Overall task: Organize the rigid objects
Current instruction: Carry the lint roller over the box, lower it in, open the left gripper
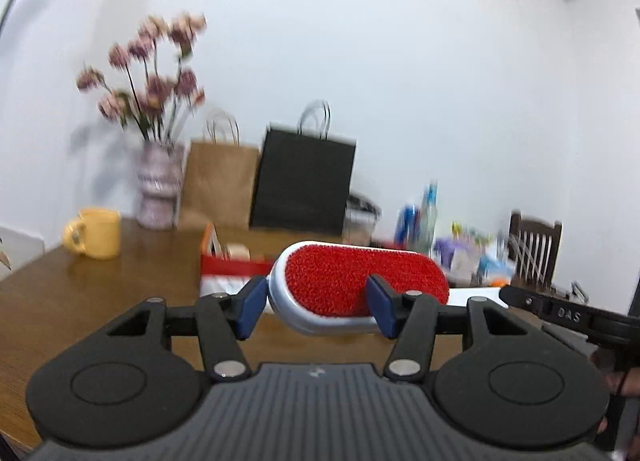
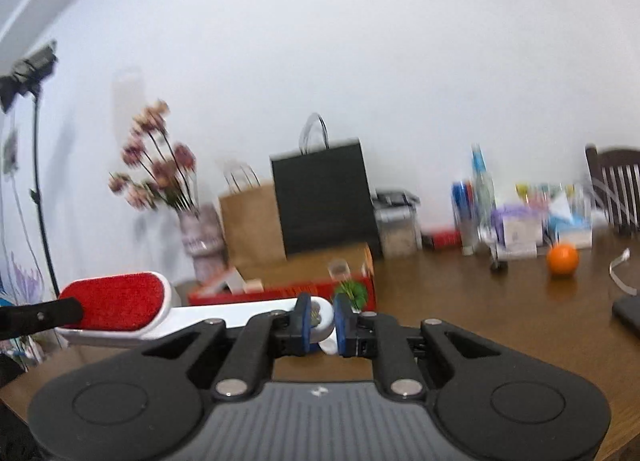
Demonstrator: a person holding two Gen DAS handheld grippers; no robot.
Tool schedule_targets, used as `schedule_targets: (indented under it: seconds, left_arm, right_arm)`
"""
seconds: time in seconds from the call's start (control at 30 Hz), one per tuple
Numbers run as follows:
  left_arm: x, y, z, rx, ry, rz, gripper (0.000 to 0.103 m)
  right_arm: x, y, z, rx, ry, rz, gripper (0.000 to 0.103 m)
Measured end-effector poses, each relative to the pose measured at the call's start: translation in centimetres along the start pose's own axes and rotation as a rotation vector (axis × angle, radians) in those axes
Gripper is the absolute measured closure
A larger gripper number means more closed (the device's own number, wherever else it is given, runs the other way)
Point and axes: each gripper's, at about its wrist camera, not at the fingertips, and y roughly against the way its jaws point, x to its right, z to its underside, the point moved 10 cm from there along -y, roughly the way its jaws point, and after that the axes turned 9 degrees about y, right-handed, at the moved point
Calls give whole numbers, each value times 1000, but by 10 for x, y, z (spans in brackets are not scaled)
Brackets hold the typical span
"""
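Lint brush (image 1: 360, 285) aloft above the wooden table (image 1: 100, 281) — left gripper (image 1: 316, 307) clamps its red head, right gripper (image 2: 322, 319) pinches the white handle end — likely light, rigid, smooth plastic; a two-point hold suits it.

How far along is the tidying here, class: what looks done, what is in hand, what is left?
Done: small items already lie in the red box. In hand: the lint brush, carried above the table, head in the left gripper, handle in the right gripper. Left: the brush is not yet set down, and the orange sits loose.
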Motion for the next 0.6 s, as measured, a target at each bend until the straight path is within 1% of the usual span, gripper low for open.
schedule_targets:
  seconds: [0.07, 0.2, 0.37, 0.5, 0.6]
  left_arm:
    - [3, 14, -6, 29, 7, 3, 47]
    - [7, 34, -11, 52, 14, 10, 48]
    - [9, 57, -19, 83, 13, 24, 48]
    - [12, 68, -24, 109, -2, 30, 48]
    - [14, 71, -27, 127, 0, 36, 48]
  right_arm:
    - [-5, 14, -10, 37, 12, -1, 90]
    - [-12, 35, -24, 74, 6, -13, 90]
    - [-21, 56, -32, 116, 11, -14, 90]
    - [-26, 68, -37, 137, 26, -12, 90]
    - [-27, 71, -43, 150, 33, -13, 90]
